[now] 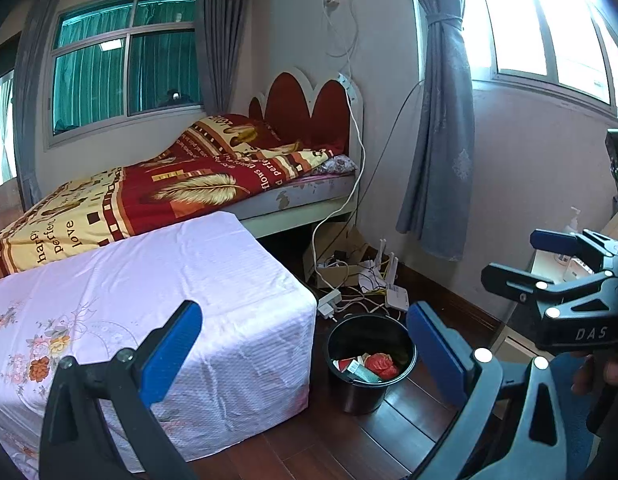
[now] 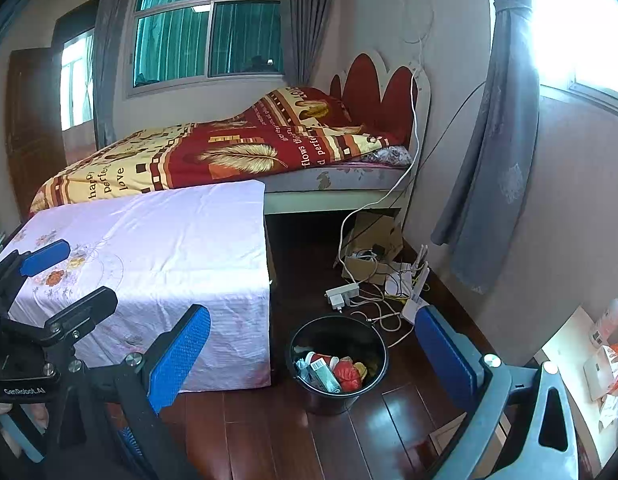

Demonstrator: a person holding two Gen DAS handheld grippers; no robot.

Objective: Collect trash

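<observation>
A black bucket (image 1: 371, 364) stands on the dark wood floor by the corner of a cloth-covered table; it also shows in the right wrist view (image 2: 338, 364). Inside lie a crumpled red wrapper (image 1: 381, 364), a small box and other scraps; the red wrapper (image 2: 346, 374) shows in the right view too. My left gripper (image 1: 305, 348) is open and empty, held above and in front of the bucket. My right gripper (image 2: 313, 354) is open and empty, also above the bucket. Each gripper shows at the edge of the other's view: right gripper (image 1: 525, 258), left gripper (image 2: 65, 276).
A table under a pale floral cloth (image 1: 149, 300) stands left of the bucket. A bed (image 1: 169, 184) with a red and yellow quilt lies behind. Cables, a power strip (image 2: 343, 292), a router and a cardboard box clutter the floor by the wall. A side table (image 2: 581, 364) holds items at right.
</observation>
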